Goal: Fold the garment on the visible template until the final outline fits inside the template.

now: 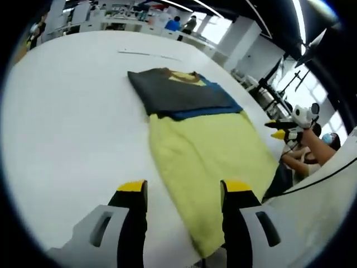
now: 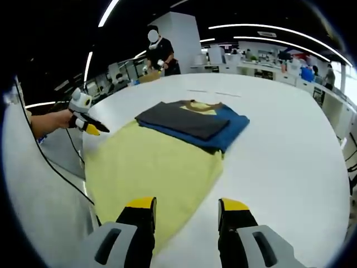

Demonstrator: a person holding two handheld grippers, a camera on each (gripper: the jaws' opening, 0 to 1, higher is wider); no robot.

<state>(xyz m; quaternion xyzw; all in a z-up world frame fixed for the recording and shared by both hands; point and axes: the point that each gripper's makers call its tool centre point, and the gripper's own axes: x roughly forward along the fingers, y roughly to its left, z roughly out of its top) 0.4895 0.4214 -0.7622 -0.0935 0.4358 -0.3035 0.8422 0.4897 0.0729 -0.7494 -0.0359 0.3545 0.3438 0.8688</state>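
Lying folded garment (image 2: 192, 124) overlaps yellow template (image 2: 148, 170).

Folded garment (image 1: 184, 92) on yellow template (image 1: 209, 159), beyond open left tool (image 1: 184, 192).

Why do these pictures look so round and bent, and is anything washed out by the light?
Left gripper view: the fisheye lens bows the white table, and the bright windows at right are blown out. Right gripper view: the ceiling light strips curve into arcs, while the folded garment on the yellow template stays sharp, with little shadow.
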